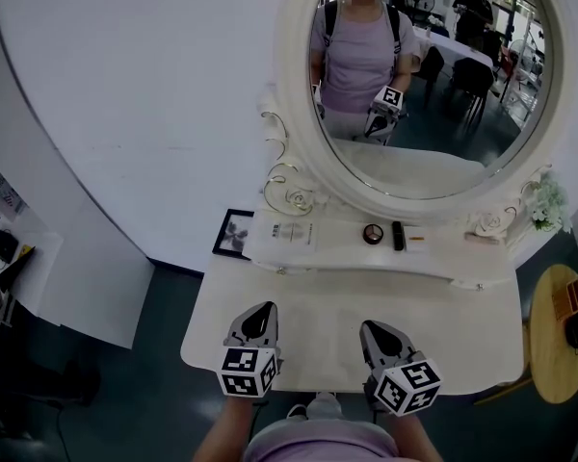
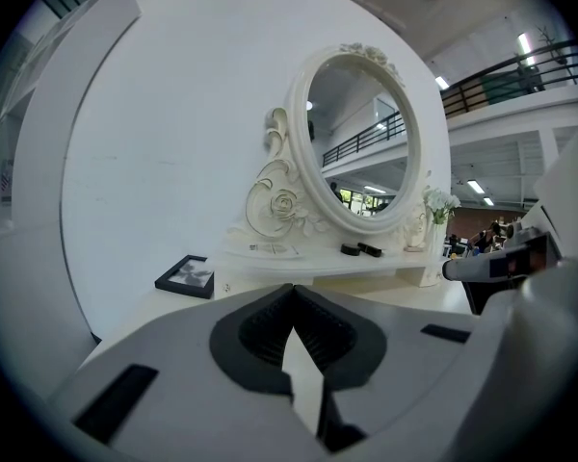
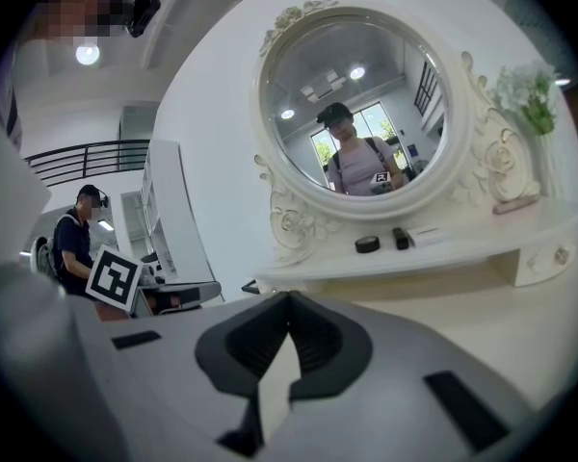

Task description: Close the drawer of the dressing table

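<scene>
The white dressing table [image 1: 318, 301] stands against a white wall, with an oval mirror [image 1: 424, 85] above a raised shelf [image 1: 347, 253]. No open drawer shows in any view. The table's front face is hidden below its near edge. My left gripper [image 1: 263, 308] hovers over the near left part of the top, shut with nothing between its jaws [image 2: 292, 289]. My right gripper [image 1: 374, 326] hovers beside it over the near middle, also shut and empty [image 3: 289, 296]. Both point toward the mirror. A small knob [image 3: 561, 254] sits on the right end of the shelf.
On the shelf lie a booklet [image 1: 289, 231], a round compact [image 1: 373, 233] and a black stick [image 1: 398, 235]. A black picture frame [image 1: 234, 234] lies at the table's far left. White flowers [image 1: 547, 200] stand at the right. A round wooden side table [image 1: 559, 330] is to the right.
</scene>
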`<move>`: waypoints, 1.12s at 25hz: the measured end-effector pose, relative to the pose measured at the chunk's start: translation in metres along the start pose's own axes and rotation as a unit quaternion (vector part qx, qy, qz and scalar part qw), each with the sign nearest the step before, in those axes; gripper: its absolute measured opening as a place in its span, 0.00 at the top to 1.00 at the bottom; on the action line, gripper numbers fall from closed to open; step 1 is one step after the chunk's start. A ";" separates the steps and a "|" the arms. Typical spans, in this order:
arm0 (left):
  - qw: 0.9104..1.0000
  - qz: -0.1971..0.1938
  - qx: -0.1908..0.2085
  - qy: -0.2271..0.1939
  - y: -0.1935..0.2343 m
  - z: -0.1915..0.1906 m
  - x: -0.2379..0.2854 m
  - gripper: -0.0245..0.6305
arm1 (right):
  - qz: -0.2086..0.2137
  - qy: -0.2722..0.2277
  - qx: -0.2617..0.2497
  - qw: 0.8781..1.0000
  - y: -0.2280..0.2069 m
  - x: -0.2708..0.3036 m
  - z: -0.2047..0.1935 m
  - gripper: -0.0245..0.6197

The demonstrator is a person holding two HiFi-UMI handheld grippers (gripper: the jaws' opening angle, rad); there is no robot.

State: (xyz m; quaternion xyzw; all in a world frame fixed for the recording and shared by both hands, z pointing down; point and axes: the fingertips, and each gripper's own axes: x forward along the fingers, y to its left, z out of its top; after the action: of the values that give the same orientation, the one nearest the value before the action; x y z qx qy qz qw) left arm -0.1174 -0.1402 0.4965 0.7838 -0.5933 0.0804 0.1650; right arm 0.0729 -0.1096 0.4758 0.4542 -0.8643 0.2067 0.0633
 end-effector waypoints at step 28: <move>1.000 -0.003 -0.006 -0.005 -0.003 -0.001 -0.006 0.96 | 0.009 0.004 -0.020 1.000 0.003 0.002 0.002 0.96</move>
State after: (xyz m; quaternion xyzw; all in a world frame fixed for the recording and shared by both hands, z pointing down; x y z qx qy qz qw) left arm -0.1159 -0.1341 0.4951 0.7849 -0.5923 0.0720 0.1672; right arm 0.0690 -0.1101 0.4739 0.4438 -0.8722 0.1916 0.0740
